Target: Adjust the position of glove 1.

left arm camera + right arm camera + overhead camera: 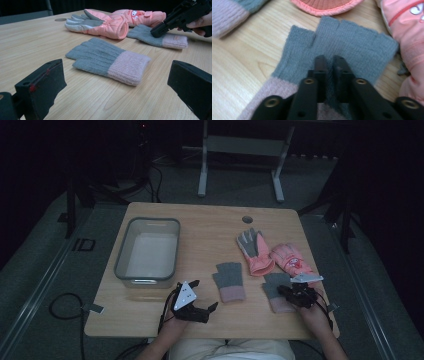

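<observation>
Right gripper pinching a knit glove – jaws nearly together on a fold of its grey wool.

Table first: the bin sits at its left, likely awaiting gloves; two padded pink gloves lie just beyond. Left gripper rests wide apart, facing the second knit glove. Glove's cuff hides under the right hand – how firmly the wool is gripped is hard to tell.

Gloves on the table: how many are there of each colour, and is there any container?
Grey and pink knit gloves: 2
Pink padded gloves: 2
Grey plastic bin: 1
Total: 5
</observation>
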Action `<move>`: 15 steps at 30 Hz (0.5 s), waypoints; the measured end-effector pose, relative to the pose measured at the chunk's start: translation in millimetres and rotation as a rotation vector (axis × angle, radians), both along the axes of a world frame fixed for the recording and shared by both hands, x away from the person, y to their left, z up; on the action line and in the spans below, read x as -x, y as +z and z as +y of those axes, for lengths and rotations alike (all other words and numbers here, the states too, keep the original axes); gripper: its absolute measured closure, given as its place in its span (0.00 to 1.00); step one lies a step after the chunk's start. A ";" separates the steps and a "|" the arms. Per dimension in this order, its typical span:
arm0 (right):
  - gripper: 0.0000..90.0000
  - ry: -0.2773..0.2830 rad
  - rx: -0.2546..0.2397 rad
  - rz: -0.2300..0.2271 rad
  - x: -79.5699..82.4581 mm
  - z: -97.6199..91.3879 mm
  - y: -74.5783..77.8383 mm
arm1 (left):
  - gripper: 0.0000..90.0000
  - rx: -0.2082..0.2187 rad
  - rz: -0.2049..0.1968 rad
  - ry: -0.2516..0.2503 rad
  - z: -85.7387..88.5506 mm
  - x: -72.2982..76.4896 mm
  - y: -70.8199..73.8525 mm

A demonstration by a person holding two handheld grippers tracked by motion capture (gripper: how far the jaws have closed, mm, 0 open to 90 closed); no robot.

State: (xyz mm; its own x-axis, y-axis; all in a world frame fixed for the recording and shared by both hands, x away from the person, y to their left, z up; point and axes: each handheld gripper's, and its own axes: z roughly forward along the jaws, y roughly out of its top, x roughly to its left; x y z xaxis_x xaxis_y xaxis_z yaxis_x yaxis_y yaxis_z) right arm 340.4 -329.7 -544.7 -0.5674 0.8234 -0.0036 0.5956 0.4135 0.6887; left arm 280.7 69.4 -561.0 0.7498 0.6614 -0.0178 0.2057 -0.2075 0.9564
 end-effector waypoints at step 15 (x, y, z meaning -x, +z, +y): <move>0.96 0.000 -0.166 -0.121 7.8 41.1 75.2 | 0.01 0.000 -0.002 0.000 0.0 0.3 0.0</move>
State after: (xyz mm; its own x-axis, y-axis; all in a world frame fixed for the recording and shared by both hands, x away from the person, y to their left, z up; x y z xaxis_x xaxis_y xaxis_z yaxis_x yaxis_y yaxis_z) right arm 332.6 -288.5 -469.4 -0.5709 0.8186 0.0635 0.5043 0.2886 0.8139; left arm 280.4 69.4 -561.0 0.7497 0.6616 -0.0162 0.2037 -0.2074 0.9568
